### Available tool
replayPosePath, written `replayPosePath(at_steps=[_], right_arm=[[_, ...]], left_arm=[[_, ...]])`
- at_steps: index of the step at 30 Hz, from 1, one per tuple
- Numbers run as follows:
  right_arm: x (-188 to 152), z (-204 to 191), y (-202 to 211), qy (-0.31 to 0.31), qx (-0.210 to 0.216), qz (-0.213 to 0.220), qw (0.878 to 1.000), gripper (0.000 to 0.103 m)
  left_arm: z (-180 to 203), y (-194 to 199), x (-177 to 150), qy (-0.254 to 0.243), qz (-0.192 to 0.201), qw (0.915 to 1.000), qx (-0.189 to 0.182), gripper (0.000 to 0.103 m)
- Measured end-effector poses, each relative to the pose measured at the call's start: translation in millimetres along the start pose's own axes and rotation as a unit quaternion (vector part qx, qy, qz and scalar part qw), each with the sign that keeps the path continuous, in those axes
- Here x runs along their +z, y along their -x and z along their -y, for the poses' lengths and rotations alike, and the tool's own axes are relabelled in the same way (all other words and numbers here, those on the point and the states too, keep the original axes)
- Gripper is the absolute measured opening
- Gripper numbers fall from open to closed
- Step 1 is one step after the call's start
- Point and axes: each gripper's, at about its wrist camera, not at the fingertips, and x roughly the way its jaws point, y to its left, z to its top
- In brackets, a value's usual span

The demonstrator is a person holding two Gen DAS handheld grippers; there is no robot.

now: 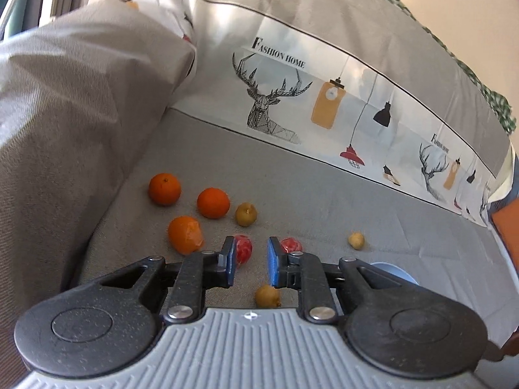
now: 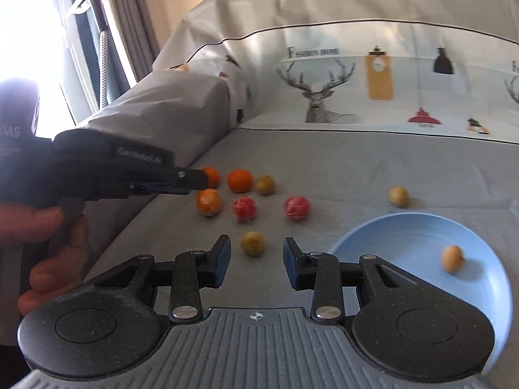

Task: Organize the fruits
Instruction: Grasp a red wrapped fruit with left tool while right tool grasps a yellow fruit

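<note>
Grey bedspread (image 2: 356,168) carries scattered oranges (image 2: 239,180), red fruits (image 2: 296,207) and small yellow-brown ones; one lies in the blue bowl (image 2: 405,236) already. Left gripper (image 1: 250,261) and right gripper (image 2: 257,259) hover spread, empty, ready to pick.

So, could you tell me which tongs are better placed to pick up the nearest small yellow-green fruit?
Right. The right tongs are open, with that fruit just ahead; the left tongs reach past it.

Pale blue plate (image 2: 382,230), 3 orange oranges (image 1: 213,203), grey deer-print cover (image 2: 324,159).
</note>
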Motion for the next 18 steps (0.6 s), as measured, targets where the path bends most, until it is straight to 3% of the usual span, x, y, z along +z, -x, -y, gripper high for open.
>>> replayPosePath(at_steps=[9,18], right_arm=[[8.4,-4.2,-42.4,-0.014,0.014,-0.011,1.0,0.038],[10.8,-3.9,-87.7,-0.017,0.005,-0.057,0.998,0.038]], left_arm=[[0.3,-38.2,2.0,0.004,-0.02,0.9998,0.008,0.032],[-2.2,-75.5,2.6,-0.005,-0.052,0.9985,0.019,0.034]])
